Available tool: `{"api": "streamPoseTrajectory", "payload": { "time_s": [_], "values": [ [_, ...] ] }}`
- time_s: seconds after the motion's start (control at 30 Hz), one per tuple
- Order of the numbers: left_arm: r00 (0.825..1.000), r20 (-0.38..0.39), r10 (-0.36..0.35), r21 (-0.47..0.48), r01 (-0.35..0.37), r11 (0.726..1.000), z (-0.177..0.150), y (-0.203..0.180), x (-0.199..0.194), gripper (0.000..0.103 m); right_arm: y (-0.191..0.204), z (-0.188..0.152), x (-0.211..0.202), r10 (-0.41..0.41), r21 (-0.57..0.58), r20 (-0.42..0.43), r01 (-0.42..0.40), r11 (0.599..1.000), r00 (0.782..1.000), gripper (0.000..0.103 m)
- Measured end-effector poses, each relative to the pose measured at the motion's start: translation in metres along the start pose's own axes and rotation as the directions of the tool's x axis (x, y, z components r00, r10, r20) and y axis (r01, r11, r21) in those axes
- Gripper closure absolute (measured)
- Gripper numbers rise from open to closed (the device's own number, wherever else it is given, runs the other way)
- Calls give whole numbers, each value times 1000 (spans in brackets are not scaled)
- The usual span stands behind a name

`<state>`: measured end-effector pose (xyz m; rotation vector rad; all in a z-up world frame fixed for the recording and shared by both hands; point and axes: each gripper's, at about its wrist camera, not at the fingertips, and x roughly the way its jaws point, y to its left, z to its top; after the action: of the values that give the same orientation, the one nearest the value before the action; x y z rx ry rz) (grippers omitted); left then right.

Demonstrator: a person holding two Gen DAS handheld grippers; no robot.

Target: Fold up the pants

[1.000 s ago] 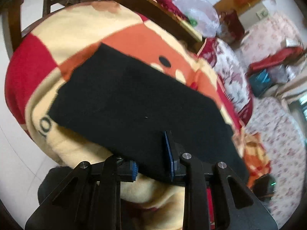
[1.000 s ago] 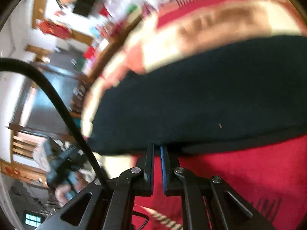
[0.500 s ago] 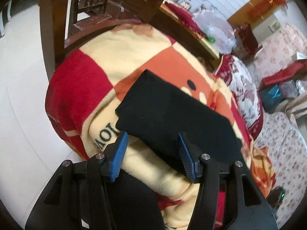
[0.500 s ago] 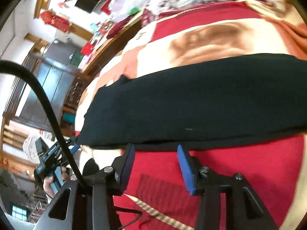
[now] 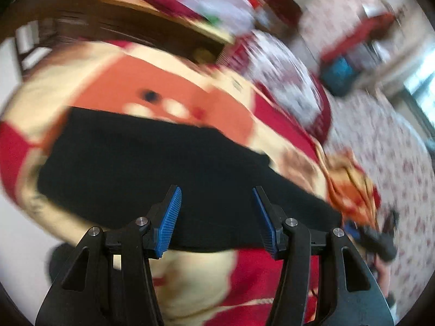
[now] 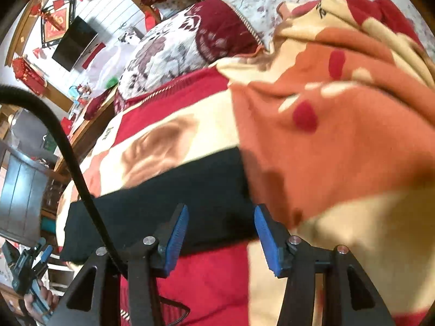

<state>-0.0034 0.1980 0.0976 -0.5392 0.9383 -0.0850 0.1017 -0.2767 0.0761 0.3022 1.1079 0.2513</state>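
The black pants (image 5: 152,168) lie folded into a long flat band on a red, cream and orange blanket (image 5: 152,81). My left gripper (image 5: 216,214) is open and empty, held just above the near edge of the pants. In the right wrist view the pants (image 6: 168,206) lie in front of my right gripper (image 6: 221,231), which is open and empty. A raised fold of the blanket (image 6: 339,141) covers the right end of the pants there. The left view is blurred by motion.
A patterned red and white cushion (image 6: 176,51) lies beyond the blanket. A wooden table edge (image 5: 168,21) stands behind. The other gripper and hand show at the lower left of the right wrist view (image 6: 30,277). A floral bedsheet (image 5: 394,149) lies at right.
Both grippers have opened wide and let go of the pants. The left has swung back in over the pants; the right has turned toward the raised blanket fold.
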Motion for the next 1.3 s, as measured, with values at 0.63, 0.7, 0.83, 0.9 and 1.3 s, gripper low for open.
{"api": "streamPoseTrajectory", "payload": {
  "time_s": [0.63,0.7,0.83,0.9,1.3],
  "values": [
    [980,-175,-91,271,137,953,17,-161,107,50,43,33,-15,49,-275,31,-39,961,998,100],
    [978,-197,-66,294,123,948,11,-165,119,50,31,21,3,-57,-279,-25,48,959,998,100],
    [970,-235,-59,315,134,940,3,-171,132,50,4,12,20,-69,-176,-71,55,983,995,94],
    [970,-234,-63,316,137,939,0,-172,132,50,-3,15,15,-19,-132,-46,12,991,999,74],
    [923,-322,-210,158,271,950,-42,-156,109,45,-24,-5,19,201,116,-105,-188,975,974,53]
  ]
}}
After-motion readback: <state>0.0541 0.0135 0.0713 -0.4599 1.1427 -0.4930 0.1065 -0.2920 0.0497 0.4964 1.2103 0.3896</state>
